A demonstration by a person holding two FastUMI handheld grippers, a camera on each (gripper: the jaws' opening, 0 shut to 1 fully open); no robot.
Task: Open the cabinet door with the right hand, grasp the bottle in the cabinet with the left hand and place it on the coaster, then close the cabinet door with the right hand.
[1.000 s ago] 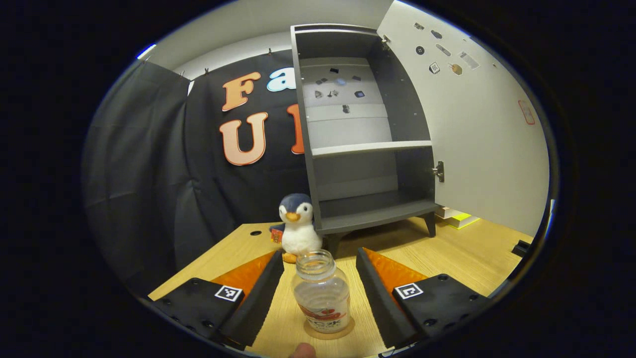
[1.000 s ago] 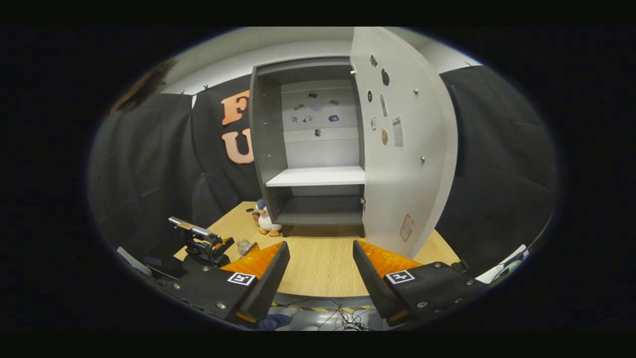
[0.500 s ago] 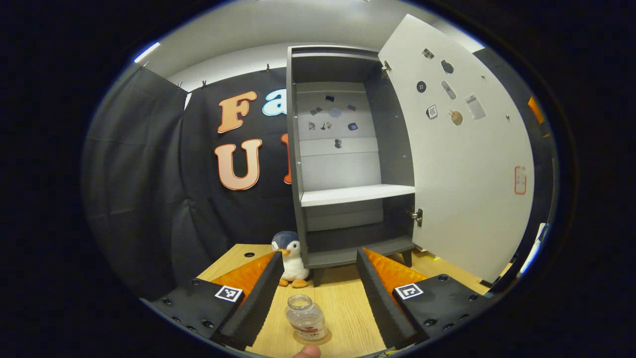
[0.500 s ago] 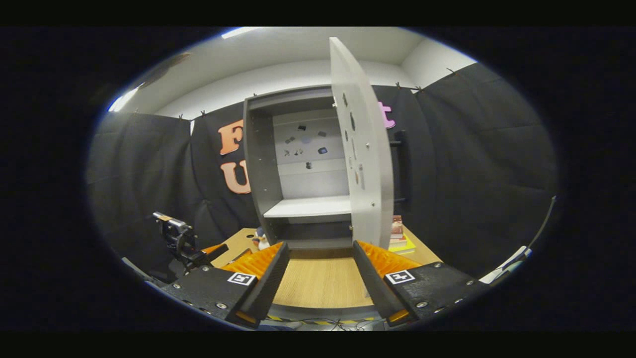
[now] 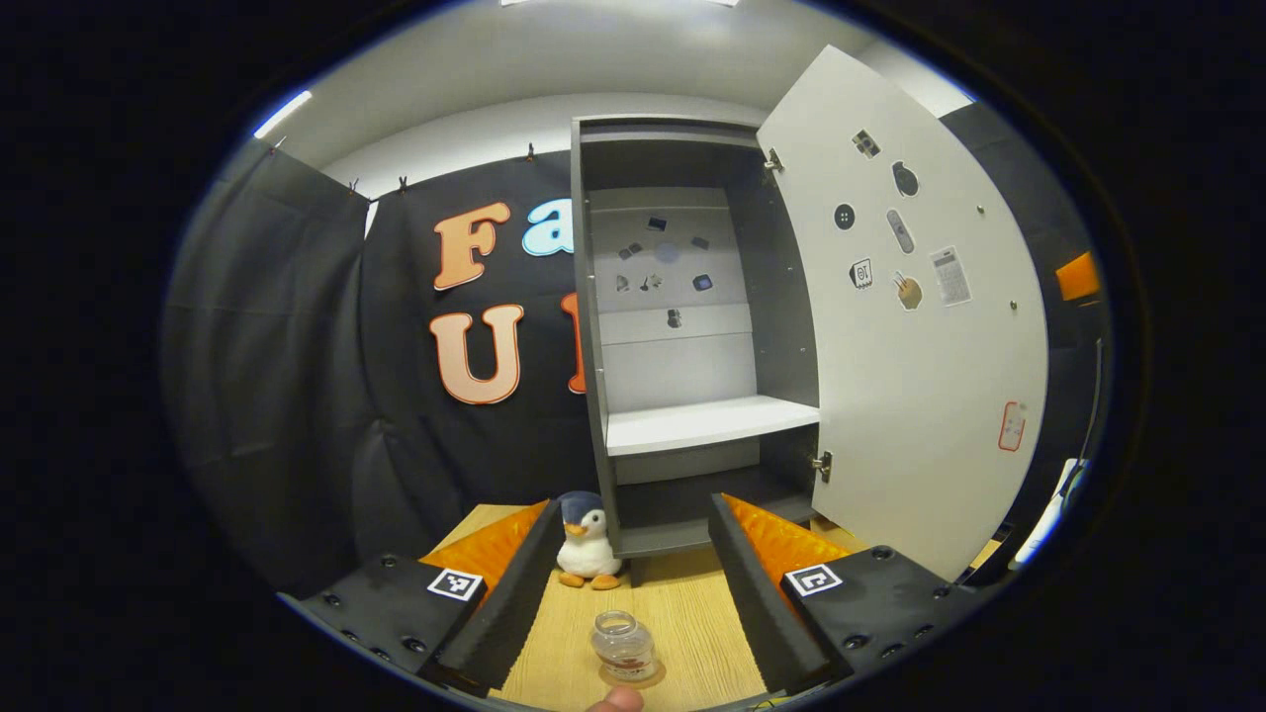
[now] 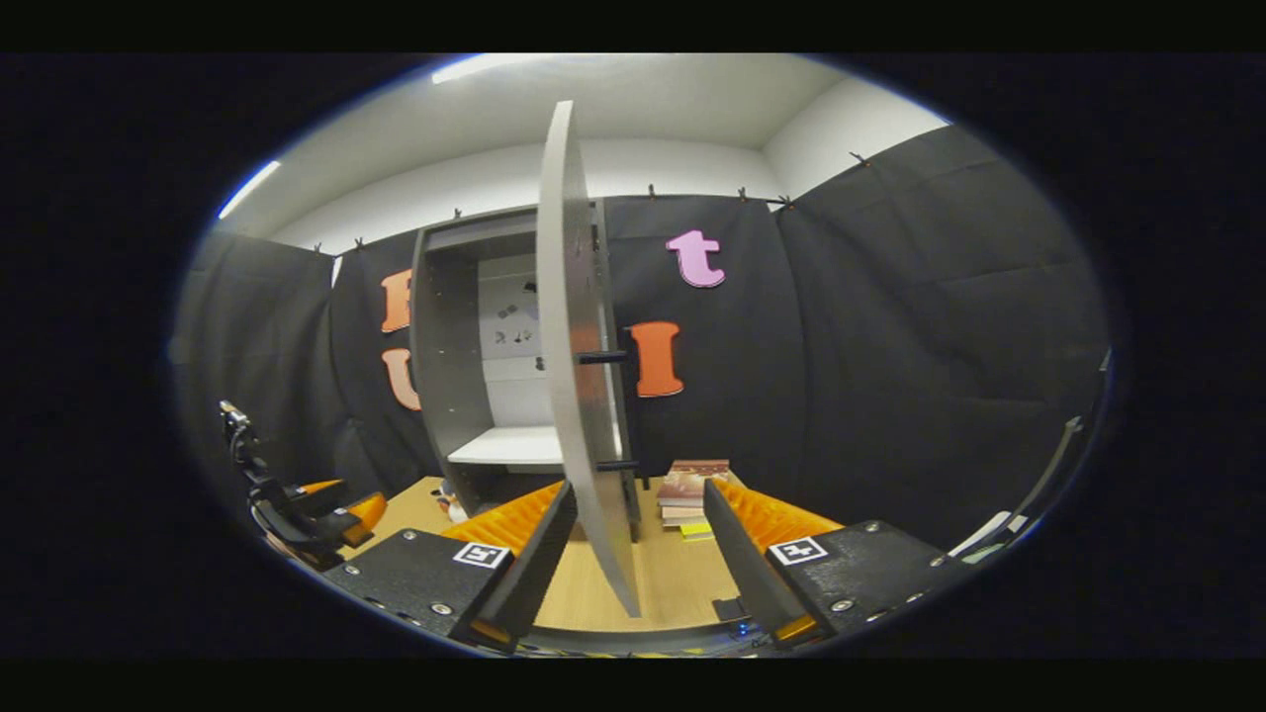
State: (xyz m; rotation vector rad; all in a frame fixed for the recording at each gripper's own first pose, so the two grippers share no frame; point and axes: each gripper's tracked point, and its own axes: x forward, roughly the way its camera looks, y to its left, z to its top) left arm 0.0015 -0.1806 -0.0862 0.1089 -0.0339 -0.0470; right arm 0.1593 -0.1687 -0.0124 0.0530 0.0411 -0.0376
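A small clear bottle [image 5: 625,645] without a cap stands upright on a round coaster [image 5: 648,676] on the wooden table, low in the left gripper view. My left gripper [image 5: 633,504] is open, drawn back from the bottle, which stands free between its fingers. The grey cabinet [image 5: 692,297] stands behind with its white door [image 5: 920,346] swung wide. In the right gripper view the door [image 6: 574,396] appears edge-on, its lower front edge between the fingers of my open right gripper [image 6: 638,487]. The door's black handle [image 6: 603,358] faces right.
A plush penguin [image 5: 586,542] sits by the cabinet's left foot. A stack of books [image 6: 692,489] lies on the table right of the cabinet. The left gripper [image 6: 316,504] shows at the far left of the right gripper view. A fingertip [image 5: 613,700] pokes in at the bottom edge.
My left gripper has backed away from the bottle, which now looks smaller and lower. My right gripper has swung right, from facing the door's inner face to facing its edge.
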